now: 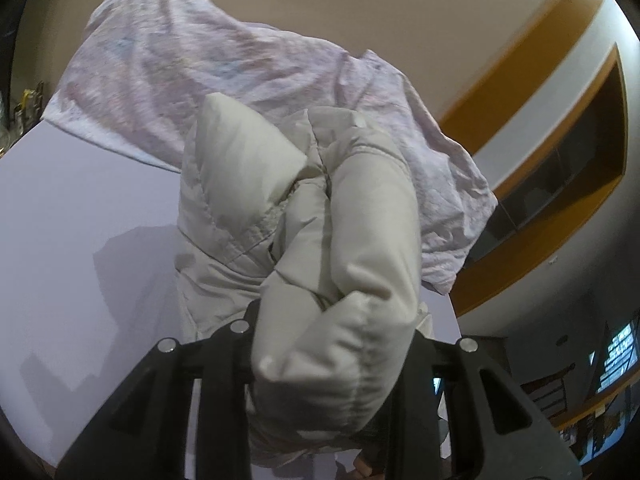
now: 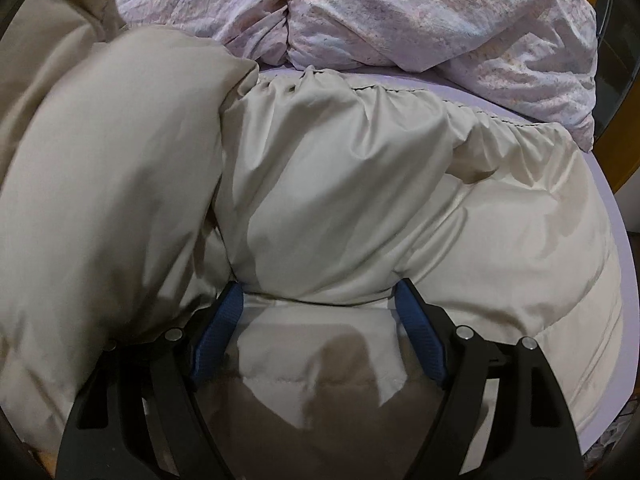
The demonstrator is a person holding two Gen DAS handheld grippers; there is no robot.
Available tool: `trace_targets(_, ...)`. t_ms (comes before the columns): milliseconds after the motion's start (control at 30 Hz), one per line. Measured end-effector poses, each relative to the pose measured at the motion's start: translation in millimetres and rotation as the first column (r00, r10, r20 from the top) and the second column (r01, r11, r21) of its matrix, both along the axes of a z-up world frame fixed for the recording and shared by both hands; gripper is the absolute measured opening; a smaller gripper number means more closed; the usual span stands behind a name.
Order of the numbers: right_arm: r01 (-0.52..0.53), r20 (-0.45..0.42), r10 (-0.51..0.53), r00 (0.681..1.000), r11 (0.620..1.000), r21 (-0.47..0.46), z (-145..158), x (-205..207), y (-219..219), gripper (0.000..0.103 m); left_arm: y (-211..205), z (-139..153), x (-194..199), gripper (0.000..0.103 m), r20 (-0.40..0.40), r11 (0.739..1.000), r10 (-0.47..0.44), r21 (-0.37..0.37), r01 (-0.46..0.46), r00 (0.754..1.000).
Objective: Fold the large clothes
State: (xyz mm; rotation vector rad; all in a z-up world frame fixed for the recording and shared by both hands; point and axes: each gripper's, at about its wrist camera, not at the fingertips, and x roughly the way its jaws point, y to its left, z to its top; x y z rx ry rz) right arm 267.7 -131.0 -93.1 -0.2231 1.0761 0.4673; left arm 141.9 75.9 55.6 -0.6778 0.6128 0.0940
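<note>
A pale beige puffer jacket (image 2: pixel 340 184) lies spread on the bed. My right gripper (image 2: pixel 320 300) points steeply down onto it, jaws wide, the blue pads (image 2: pixel 218 328) resting against a bulge of padding without squeezing it. A thick padded fold of the jacket (image 2: pixel 100 200) rises at the left of the right wrist view. In the left wrist view my left gripper (image 1: pixel 332 324) is shut on a bunched part of the jacket (image 1: pixel 360 220) with a snap button, held up above the sheet. The bunch hides its fingertips.
A lavender bed sheet (image 1: pixel 80 220) covers the mattress, whose edge (image 2: pixel 616 216) curves down at the right. A crumpled pastel-patterned duvet (image 1: pixel 200 60) (image 2: pixel 400 12) lies beyond the jacket. Wooden wall shelving (image 1: pixel 560 80) stands behind the bed. Part of a hand (image 1: pixel 364 468) shows under the left gripper.
</note>
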Motion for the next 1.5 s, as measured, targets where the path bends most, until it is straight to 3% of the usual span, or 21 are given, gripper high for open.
trace_targets(267, 0.01, 0.029, -0.012, 1.0, 0.998, 0.06, 24.5, -5.6, -58.1, 0.08, -63.4, 14.3, 21.8, 0.029, 0.016, 0.994, -0.101, 0.045, 0.1, 0.995)
trace_targets(533, 0.12, 0.021, -0.122, 0.992, 0.989, 0.091, 30.8, -4.2, -127.8, 0.08, -127.4, 9.3, 53.5, 0.031, -0.027, 0.977, -0.208, 0.047, 0.209, 0.978)
trace_targets(967, 0.284, -0.004, -0.285, 0.959, 0.954, 0.099, 26.0, 10.9, -209.8, 0.08, -226.6, -18.2, 87.8, 0.035, -0.155, 0.92, -0.364, 0.093, 0.38, 0.918)
trace_targets(1167, 0.314, -0.008, -0.315, 0.949, 0.945, 0.097, 23.9, 11.7, -228.6, 0.08, -250.3, -28.1, 99.9, 0.049, -0.211, 0.908, -0.384, 0.093, 0.41, 0.899)
trace_targets(1300, 0.327, -0.006, -0.328, 0.944, 0.939, 0.101, 25.1, 12.0, -238.6, 0.08, -261.7, -28.1, 103.5, 0.076, -0.196, 0.9, -0.412, 0.063, 0.431, 0.89)
trace_targets(1500, 0.356, 0.016, -0.36, 0.933, 0.928, 0.106, 33.3, 13.1, -261.0, 0.08, -283.6, -30.4, 112.5, 0.077, -0.228, 0.89, -0.418, 0.095, 0.447, 0.88)
